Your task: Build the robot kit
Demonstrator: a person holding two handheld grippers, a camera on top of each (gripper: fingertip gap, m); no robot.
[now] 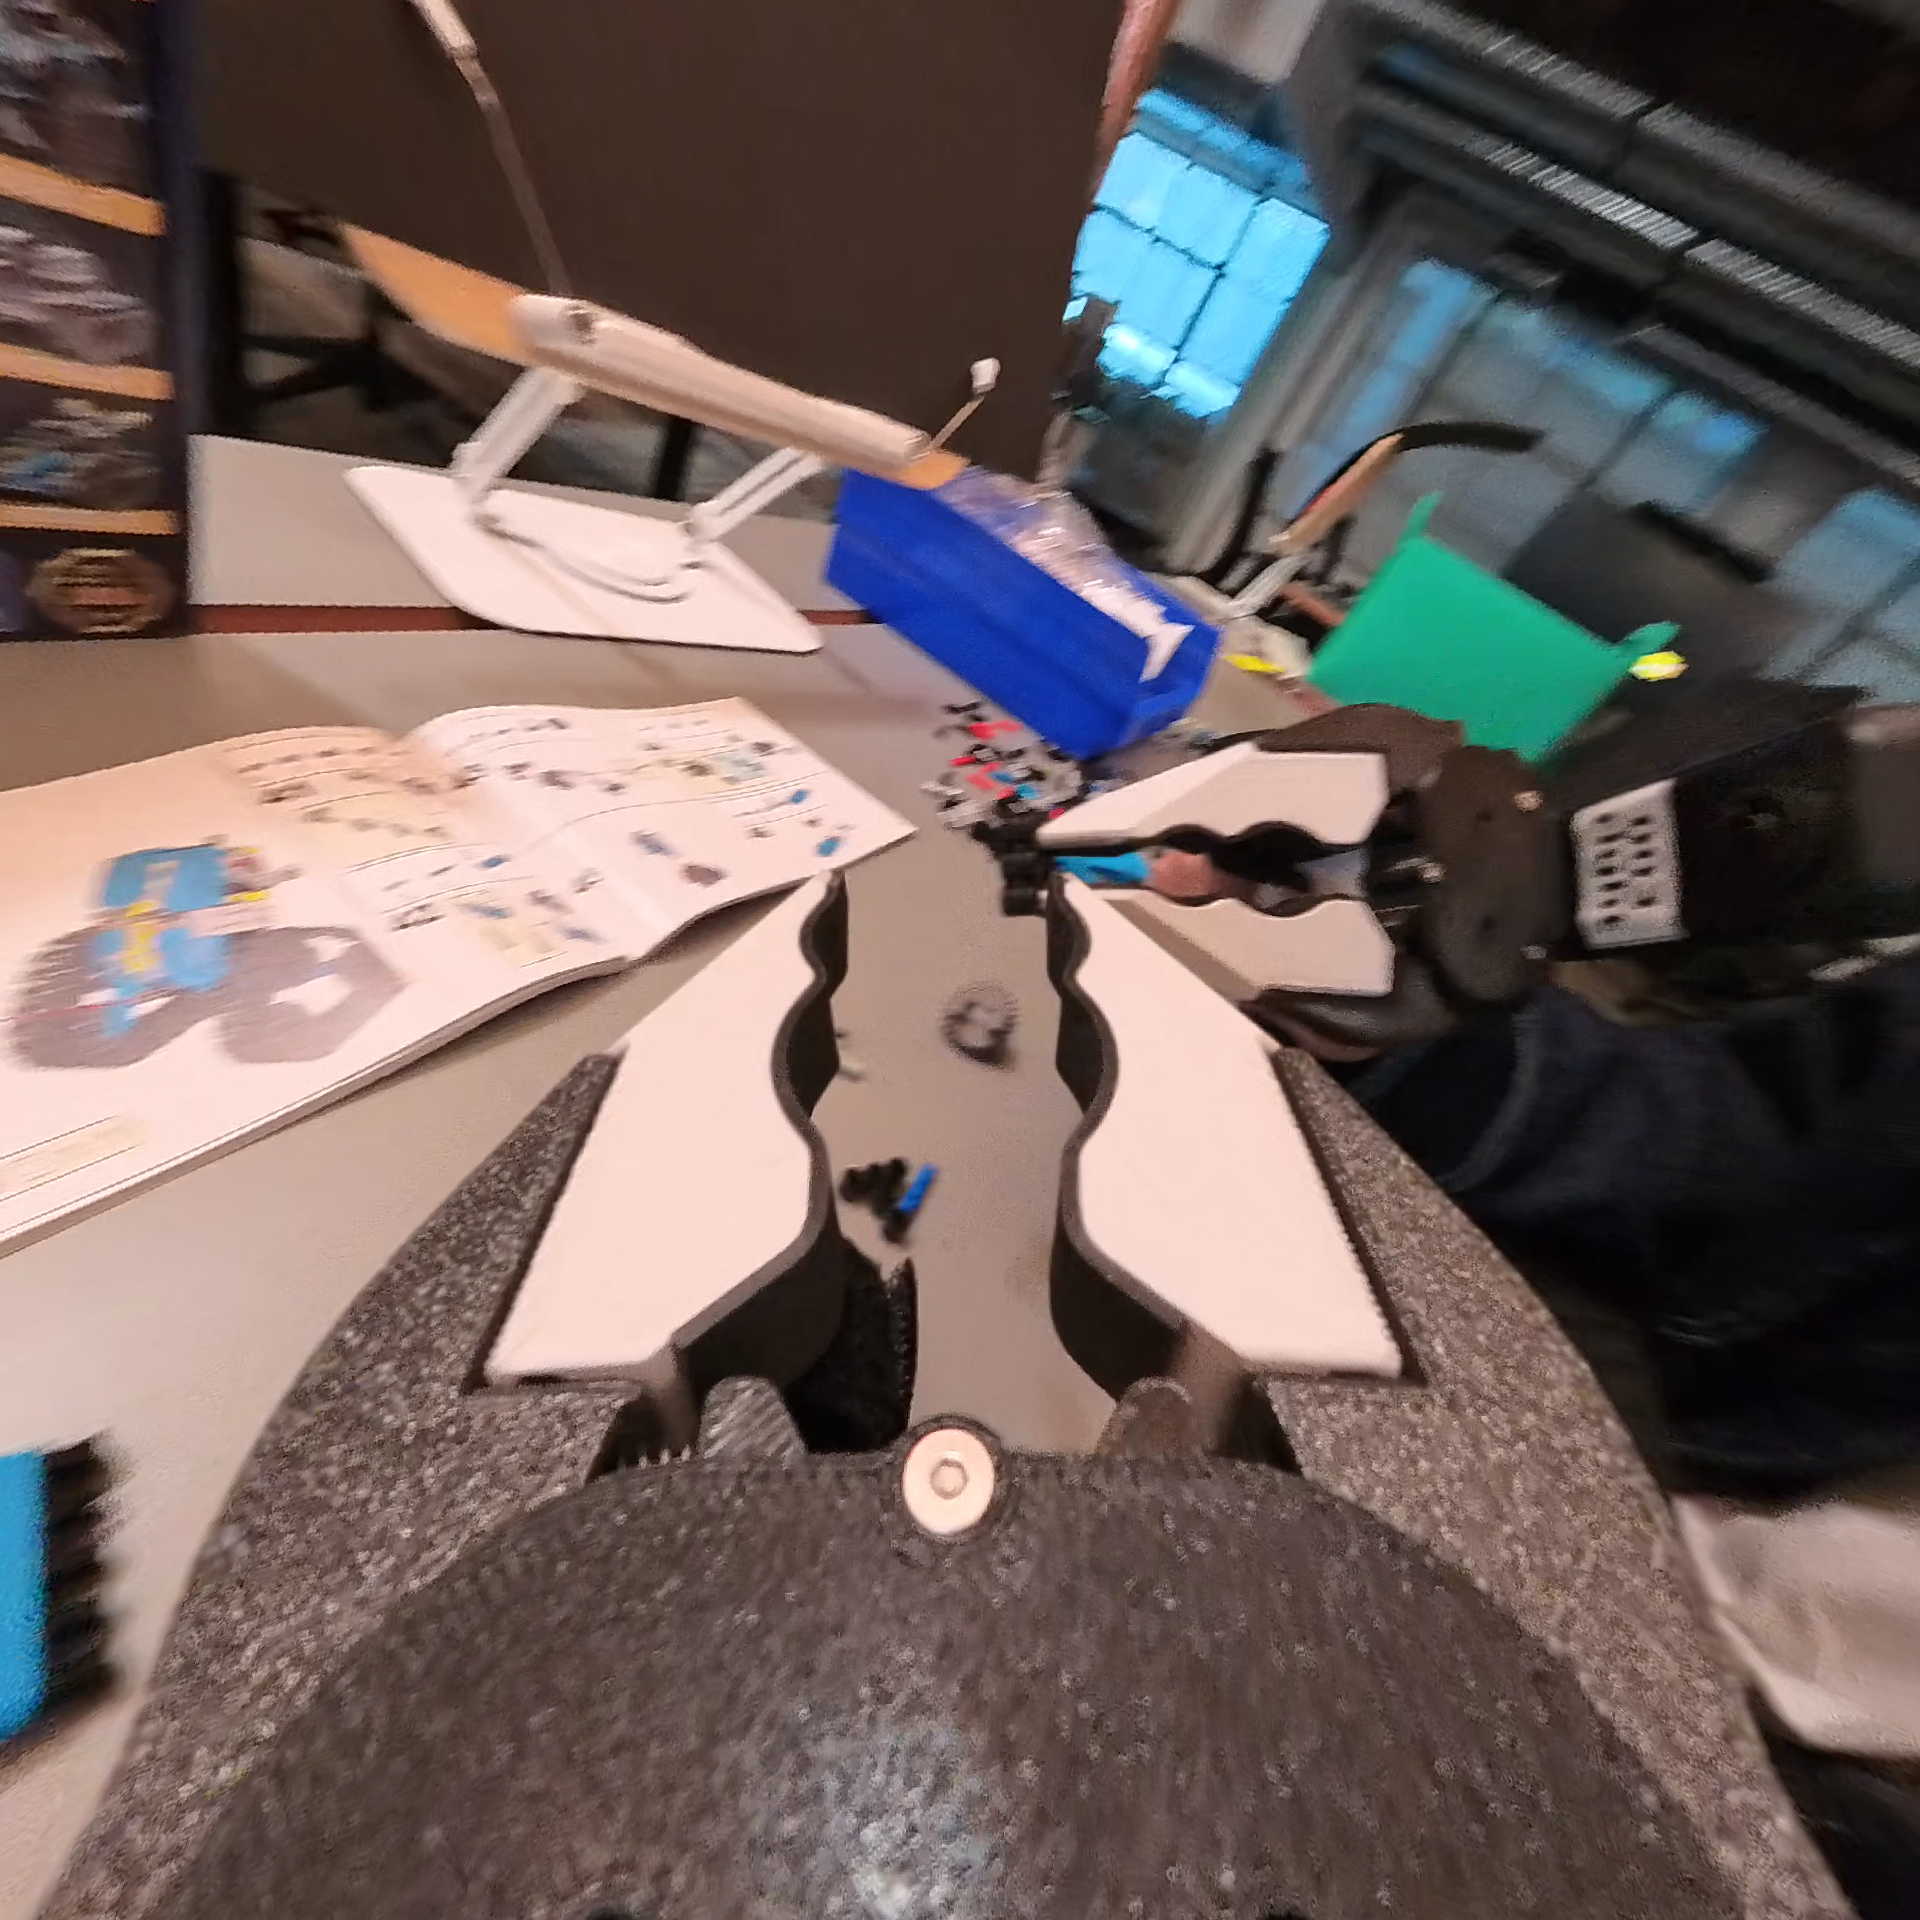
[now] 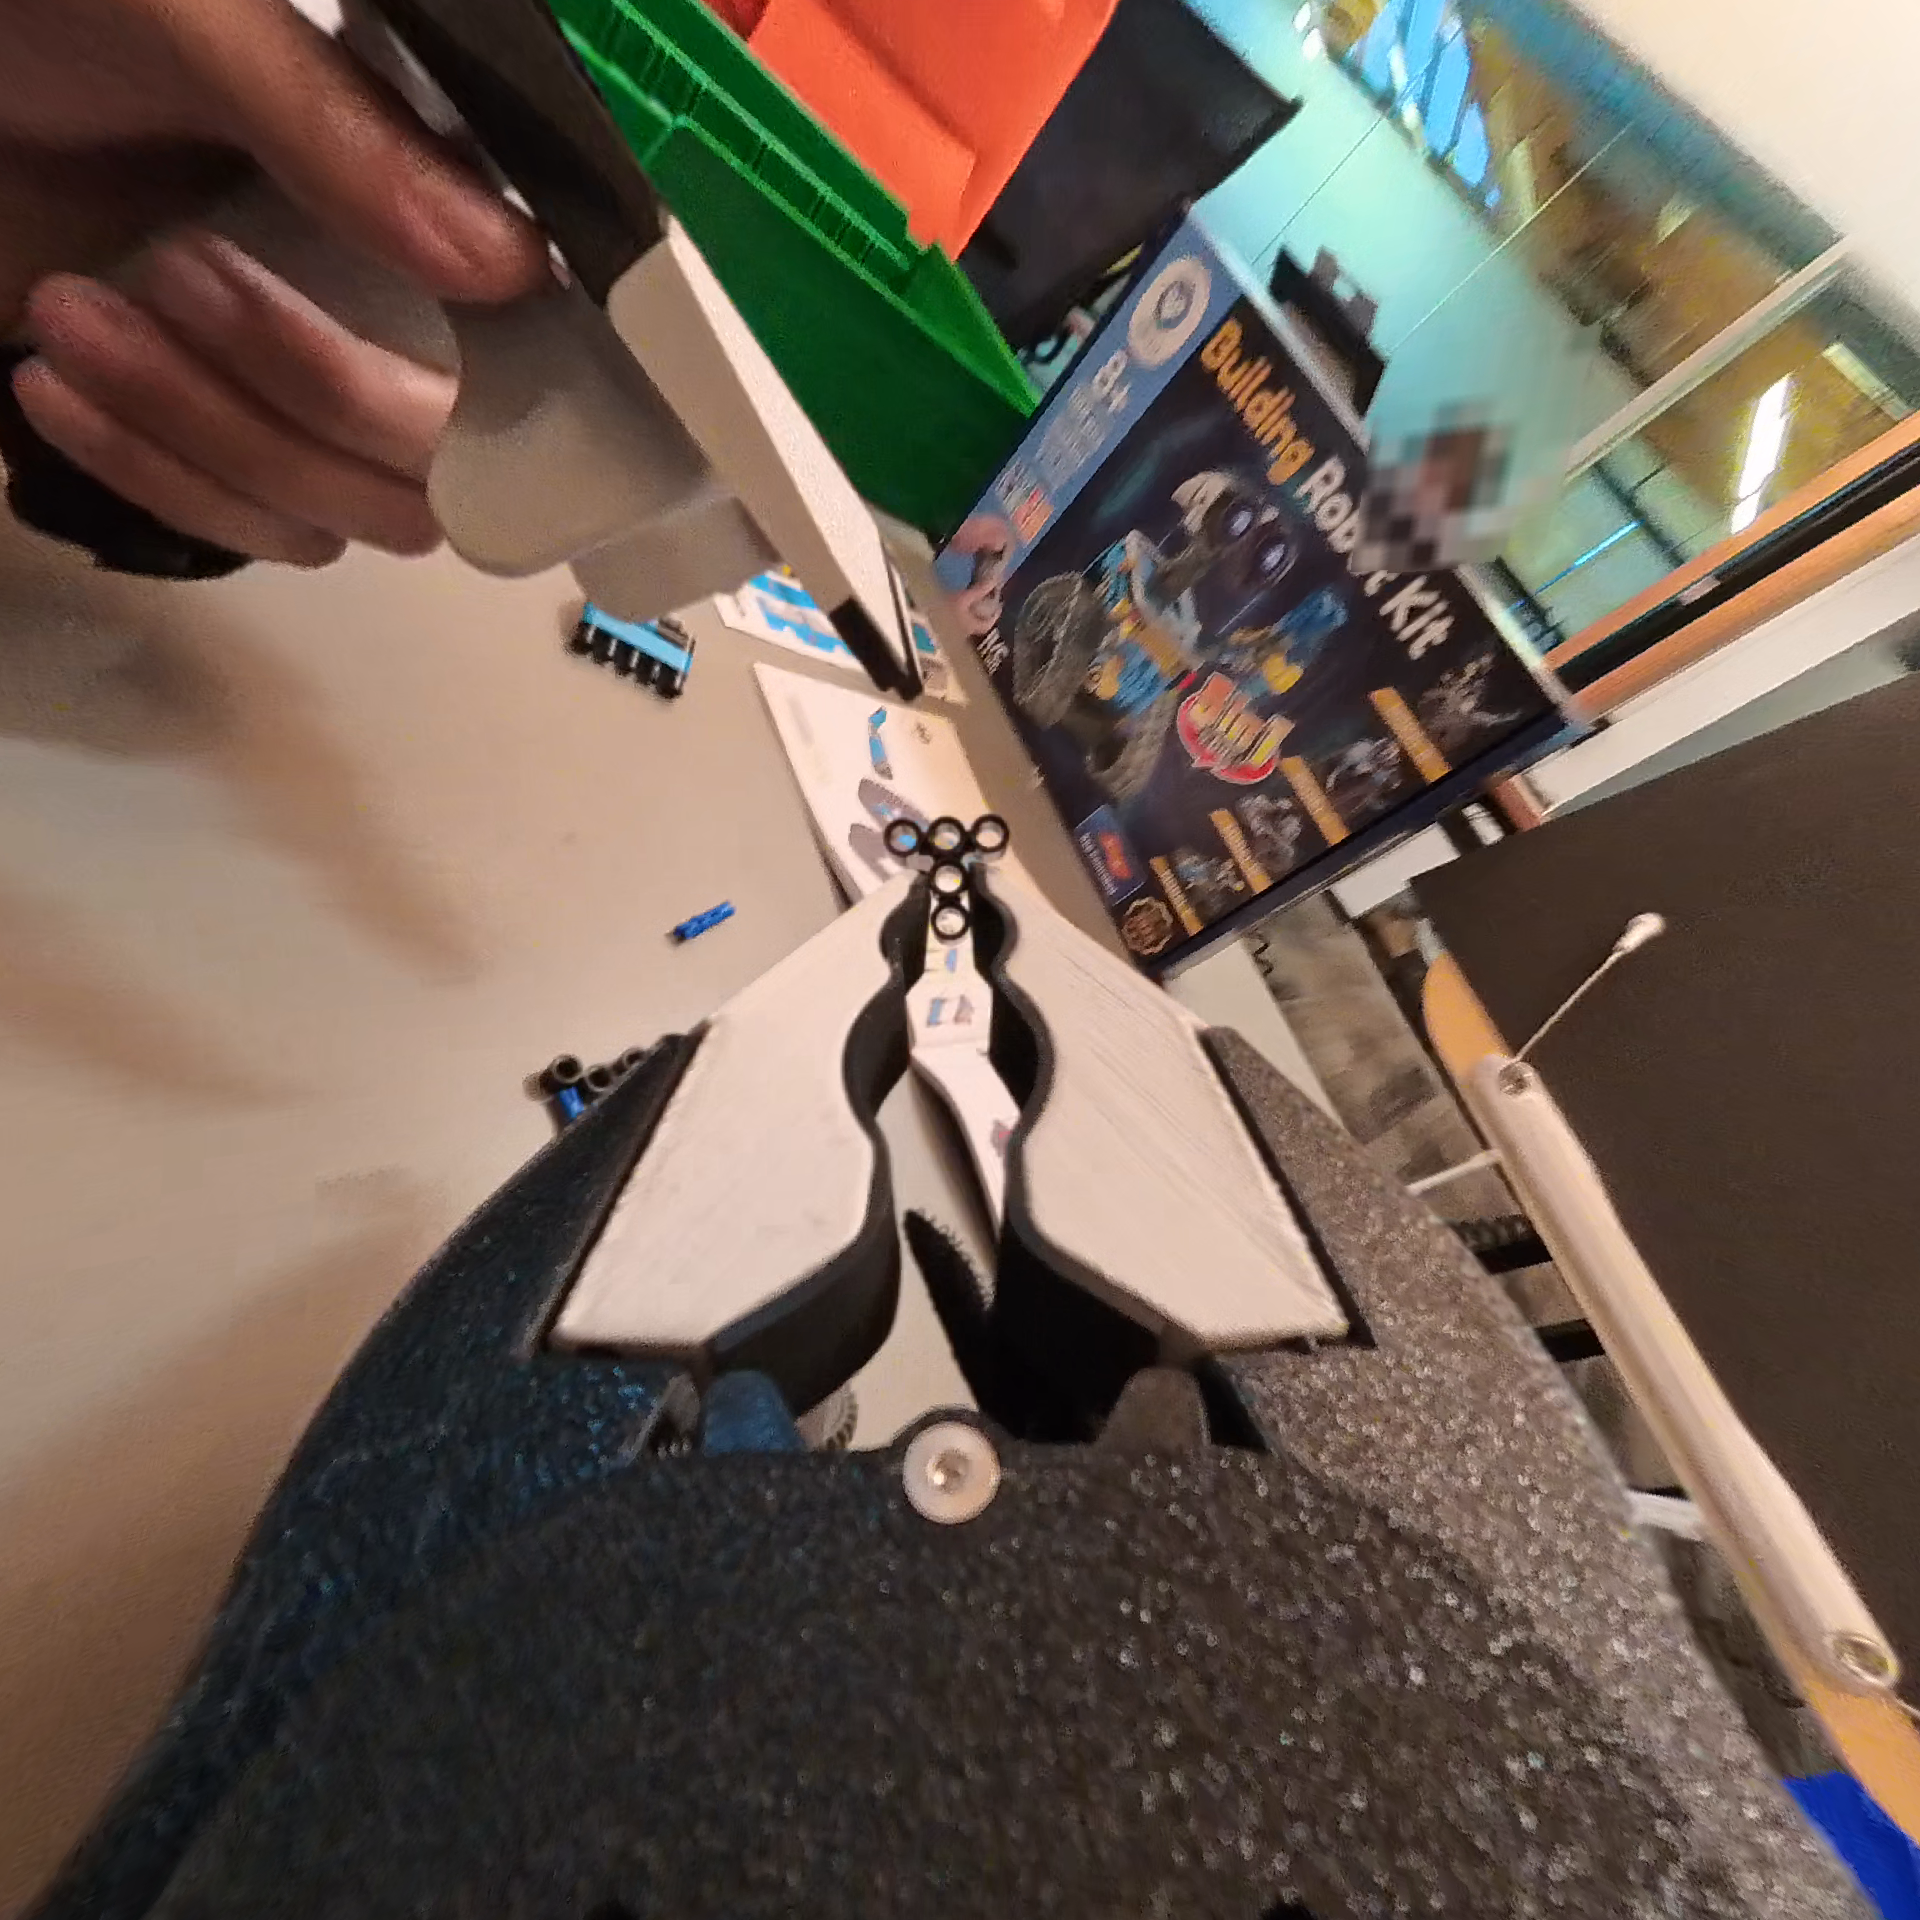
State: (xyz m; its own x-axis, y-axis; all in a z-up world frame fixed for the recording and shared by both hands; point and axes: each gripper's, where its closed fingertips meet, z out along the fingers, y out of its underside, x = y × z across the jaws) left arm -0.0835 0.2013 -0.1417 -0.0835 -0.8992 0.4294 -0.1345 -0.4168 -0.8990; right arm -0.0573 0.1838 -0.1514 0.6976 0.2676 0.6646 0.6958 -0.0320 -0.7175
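Observation:
My right gripper (image 2: 951, 899) is shut on a small black T-shaped beam with round holes (image 2: 945, 862), held at the fingertips above the grey table (image 2: 260, 883). In the left wrist view the right gripper (image 1: 1070, 857) comes in from the right with the black beam (image 1: 1023, 878) at its tips. It is just beyond my left gripper (image 1: 945, 904), which is open and empty. Below the left gripper's gap lie a black gear (image 1: 982, 1023) and a few black and blue pins (image 1: 894, 1190). A hand (image 2: 239, 312) holds the left gripper at the upper left.
An open instruction booklet (image 1: 416, 883) lies to the left. A blue bin (image 1: 1018, 623), a green bin (image 1: 1455, 644), a white folding stand (image 1: 623, 499) and a pile of small parts (image 1: 987, 769) sit behind. A kit box (image 2: 1247, 644) stands at the table edge. A blue pin (image 2: 704, 922) lies loose. Across from one pair of fingers to the other is roughly 4 cm. The black gear (image 1: 982, 1023) lies around 12 cm away from my right fingertips.

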